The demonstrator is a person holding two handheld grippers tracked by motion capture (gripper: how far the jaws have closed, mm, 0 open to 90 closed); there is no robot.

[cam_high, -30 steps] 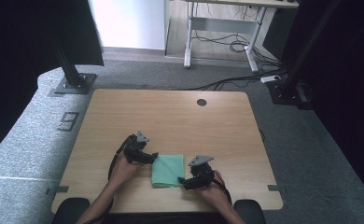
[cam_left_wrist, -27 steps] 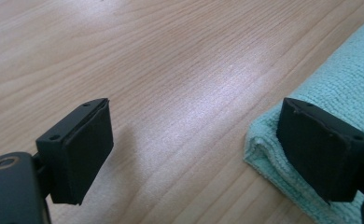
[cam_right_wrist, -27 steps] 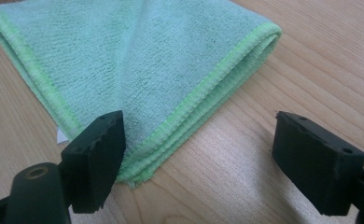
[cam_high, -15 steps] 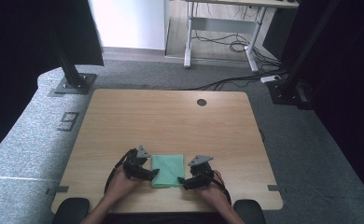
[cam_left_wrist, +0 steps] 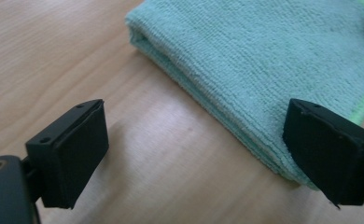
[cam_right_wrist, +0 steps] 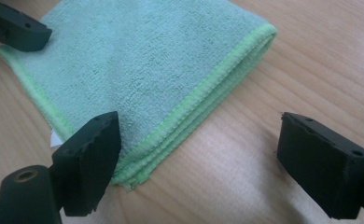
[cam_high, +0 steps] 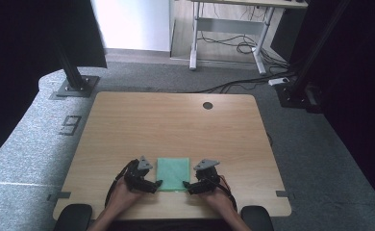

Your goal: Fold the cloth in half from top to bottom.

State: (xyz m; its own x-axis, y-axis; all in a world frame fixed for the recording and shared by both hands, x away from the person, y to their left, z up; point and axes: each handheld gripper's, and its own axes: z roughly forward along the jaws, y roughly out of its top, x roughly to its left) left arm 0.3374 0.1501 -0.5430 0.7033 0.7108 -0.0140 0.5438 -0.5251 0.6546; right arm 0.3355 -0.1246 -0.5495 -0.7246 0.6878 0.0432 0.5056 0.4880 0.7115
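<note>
Folded mint-green microfibre cloth [cam_high: 173,173] on wooden desk [cam_high: 176,120]: soft, light, limp. Take near corners. Left gripper [cam_high: 151,185] fingers just opening, empty; right gripper [cam_high: 190,186] fingers released.

From my right gripper [cam_right_wrist: 196,161], I look along two black jaws standing wide apart above the wooden table [cam_right_wrist: 320,60]. The folded green cloth [cam_right_wrist: 138,70] lies flat, its near corner between the jaws, just beside the left-hand one; its stitched edge runs diagonally. The other gripper's jaw tip [cam_right_wrist: 14,30] sits at the cloth's far corner.
</note>
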